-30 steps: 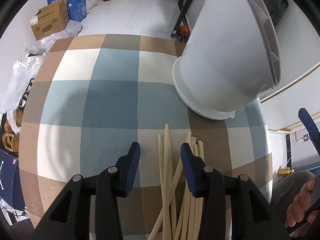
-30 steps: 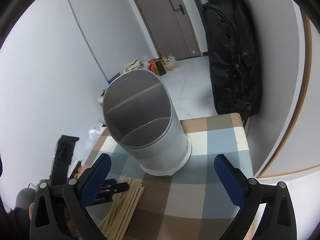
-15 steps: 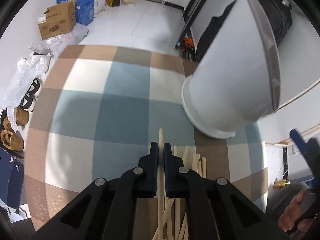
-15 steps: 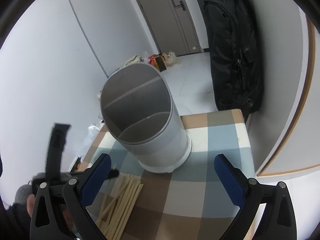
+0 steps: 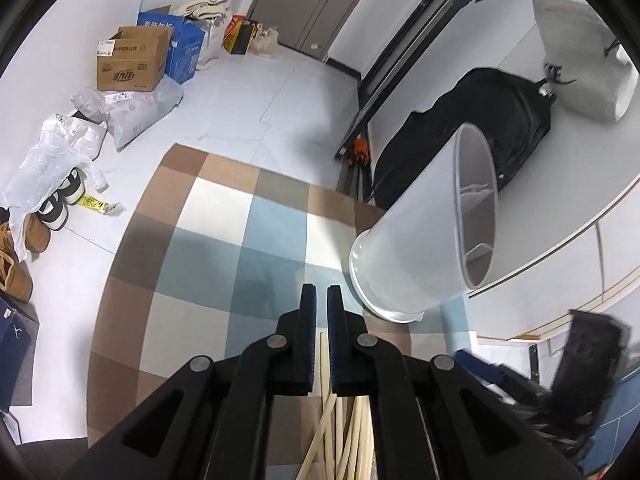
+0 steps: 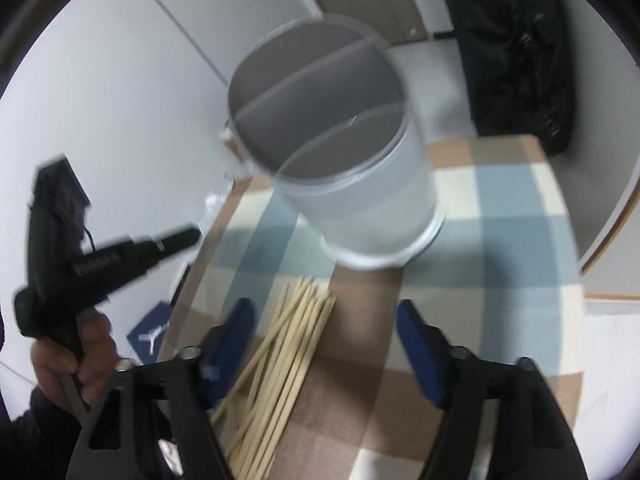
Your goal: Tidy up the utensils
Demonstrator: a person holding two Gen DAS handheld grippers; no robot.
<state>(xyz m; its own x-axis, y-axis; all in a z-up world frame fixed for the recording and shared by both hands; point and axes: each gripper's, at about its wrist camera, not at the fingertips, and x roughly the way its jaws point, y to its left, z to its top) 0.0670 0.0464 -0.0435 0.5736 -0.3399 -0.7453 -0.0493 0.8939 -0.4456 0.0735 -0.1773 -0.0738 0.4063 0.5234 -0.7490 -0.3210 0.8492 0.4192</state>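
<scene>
Two grippers were in play. My left gripper (image 5: pixel 322 292) hung high over the table (image 5: pixel 208 272), its jaws squeezed almost together with only a thin gap. I could not tell if a chopstick was pinched in there, because the sticks below lined up with the gap. My right gripper (image 6: pixel 324 308) was spread wide open and held nothing. It sat low, right above the pile of chopsticks (image 6: pixel 288 352).

Here is what I thought could go wrong. The open right jaws were wide, so closing them on the pile could grab a few sticks at once, or nudge the rest. The pile lay near the table's edge, and round sticks roll, so a bump could send some to the floor. A thin stick could also slip or twist in the jaws. A long stick coming in at a slant could hit the rim or a wall inside the utensil holder (image 6: pixel 360 200) and tip it. The right view was blurry, so aiming was harder.

My count was one white round holder, standing on the checked cloth near the pile, with what looked like three sections and nothing in them that I could see. The chopsticks looked like about ten, too crossed and blurred to count for sure.
</scene>
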